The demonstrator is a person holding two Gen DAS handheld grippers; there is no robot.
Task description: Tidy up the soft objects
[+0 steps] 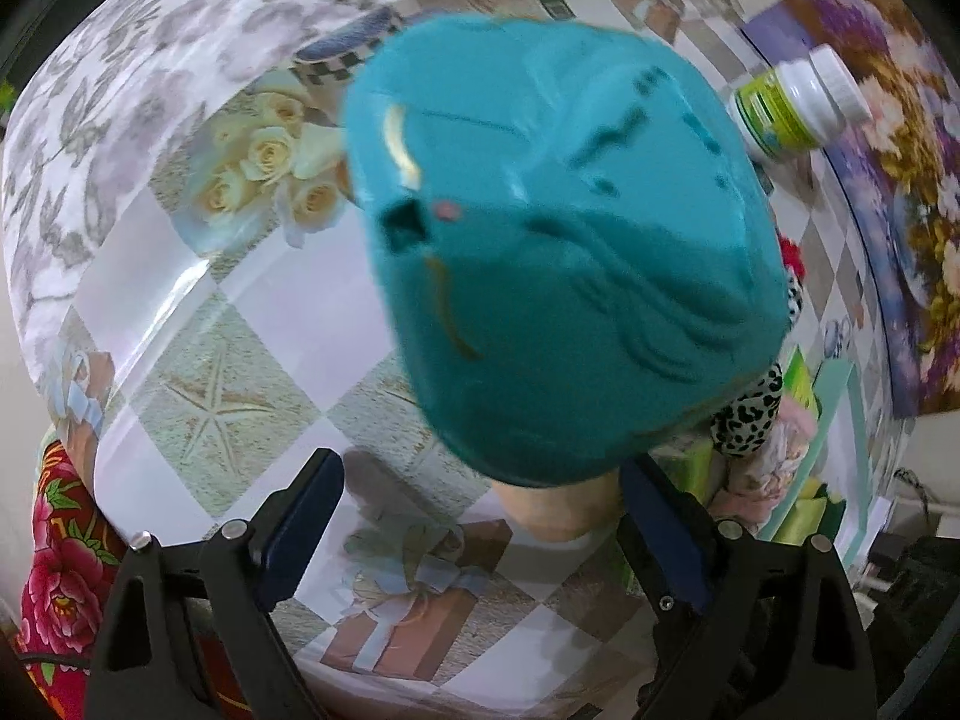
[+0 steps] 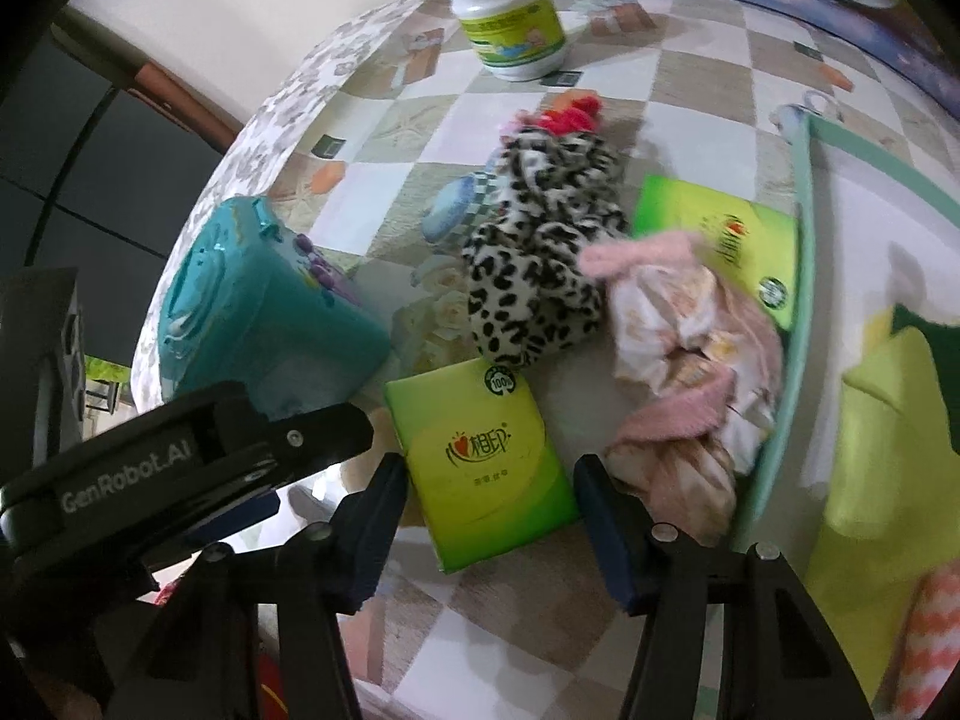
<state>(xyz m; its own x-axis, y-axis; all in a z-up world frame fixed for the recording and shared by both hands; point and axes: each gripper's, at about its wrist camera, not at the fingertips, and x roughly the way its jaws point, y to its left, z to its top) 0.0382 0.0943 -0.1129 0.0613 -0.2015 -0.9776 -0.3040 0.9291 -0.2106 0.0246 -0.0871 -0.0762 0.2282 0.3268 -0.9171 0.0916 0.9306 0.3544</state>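
My left hand-held gripper [image 1: 480,516] is spread wide and grips nothing; its dark blue pads [image 1: 306,516] stand well apart over the patterned tabletop [image 1: 240,360]. A teal box [image 1: 558,240] fills the view just ahead of the fingers, blurred, and I cannot tell whether it touches them.

My right hand-held gripper [image 2: 492,516] is also released, jaws wide. A green tissue pack [image 2: 480,456] lies flat on the tabletop between the fingertips, its lower end between the pads, but neither pad clearly presses it. The left gripper's black body [image 2: 180,468] shows at the lower left, the teal box [image 2: 264,300] beyond it.

Past the pack lies a leopard-print plush [image 2: 540,258] with something red [image 2: 570,111] at its far end. Just right of it, a pink cloth bundle [image 2: 678,360] leans against the rim of a mint tray [image 2: 801,228]. A second green pack [image 2: 726,234] lies beside that rim. Inside the tray sit yellow-green soft things [image 2: 888,438]. A white bottle [image 2: 510,18] stands upright at the far edge.
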